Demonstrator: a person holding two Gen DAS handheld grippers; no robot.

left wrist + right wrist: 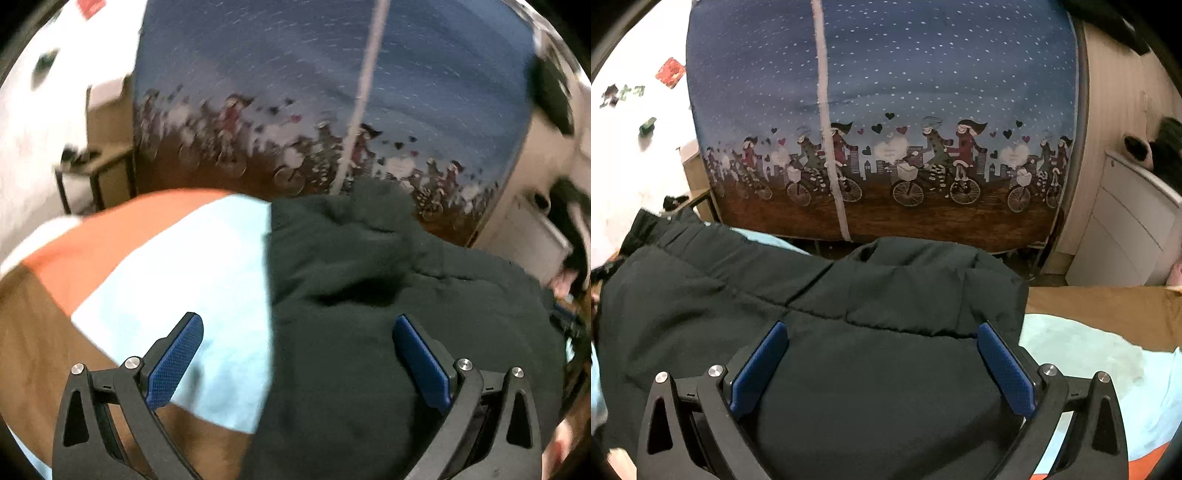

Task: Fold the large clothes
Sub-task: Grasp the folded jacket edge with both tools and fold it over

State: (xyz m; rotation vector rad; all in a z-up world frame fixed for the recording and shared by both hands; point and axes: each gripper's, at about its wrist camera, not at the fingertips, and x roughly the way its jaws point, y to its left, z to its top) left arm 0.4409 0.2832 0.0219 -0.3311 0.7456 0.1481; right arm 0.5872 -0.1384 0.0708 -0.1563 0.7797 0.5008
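a bulky dark green quilted jacket (849, 314) lies heaped on a pale blue and orange cloth (192, 266), while the left gripper (297, 354) and right gripper (882, 362) hover over it, both spread wide, grasping nothing.

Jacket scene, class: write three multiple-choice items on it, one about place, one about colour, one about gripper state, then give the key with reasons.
1. What does the jacket lie on?
A. a light blue sheet
B. the white drawers
C. bare floor

2. What colour are the finger pads?
A. red
B. blue
C. white

3. How does the right gripper stand?
A. shut on the jacket
B. shut, empty
C. open

Key: 1 A, sheet shows beside the jacket; 2 B, both pads look blue; 3 C, fingers wide apart, as on the left gripper.
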